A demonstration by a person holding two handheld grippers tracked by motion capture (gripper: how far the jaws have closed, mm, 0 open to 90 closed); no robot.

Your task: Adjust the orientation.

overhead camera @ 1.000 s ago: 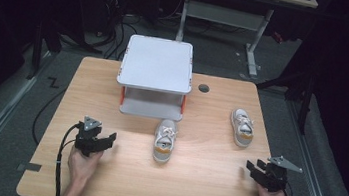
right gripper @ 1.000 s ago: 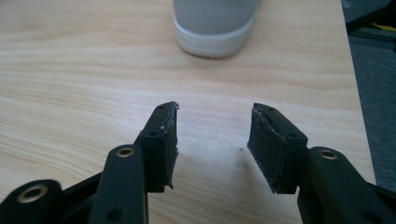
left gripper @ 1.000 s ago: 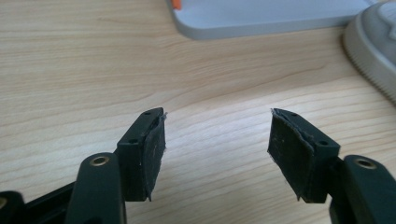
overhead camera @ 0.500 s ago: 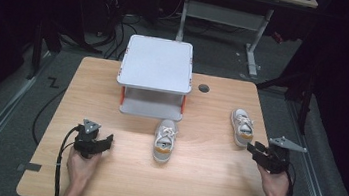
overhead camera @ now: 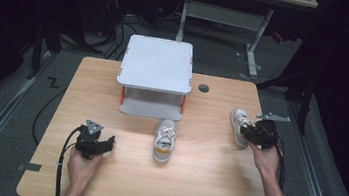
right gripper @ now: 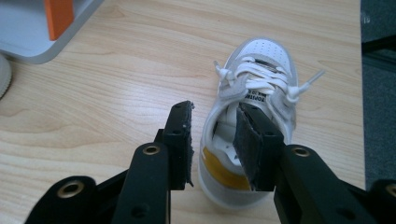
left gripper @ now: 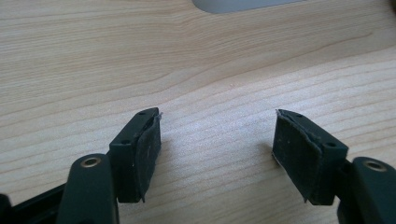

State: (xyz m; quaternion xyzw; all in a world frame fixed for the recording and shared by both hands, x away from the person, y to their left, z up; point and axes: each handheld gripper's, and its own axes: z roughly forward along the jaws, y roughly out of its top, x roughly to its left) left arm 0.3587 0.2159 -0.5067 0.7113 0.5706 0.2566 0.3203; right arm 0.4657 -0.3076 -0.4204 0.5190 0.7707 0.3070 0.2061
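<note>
Two white sneakers with yellow heel patches lie on the wooden table [overhead camera: 201,192]. One sneaker [overhead camera: 165,139] is in the middle, in front of the shelf. The other sneaker [overhead camera: 239,120] [right gripper: 254,79] is at the right. My right gripper [overhead camera: 246,132] [right gripper: 215,107] is at its heel, one jaw outside the side wall and one inside the opening. Its jaws have just been closing, and a sliver of table still shows between the outer pad and the wall. My left gripper [overhead camera: 109,143] [left gripper: 217,114] rests at the front left. Its jaws have just been opening, with nothing between them.
A white two-tier shelf [overhead camera: 156,63] [right gripper: 28,28] with orange posts stands at the back middle; its base edge [left gripper: 243,3] is ahead of the left gripper. A round cable hole [overhead camera: 204,88] is right of it. The table's right edge runs close to the right sneaker.
My right gripper has moved from the front right corner forward and up to the right sneaker's heel, and its jaws have narrowed. The left hand has stayed in place.
</note>
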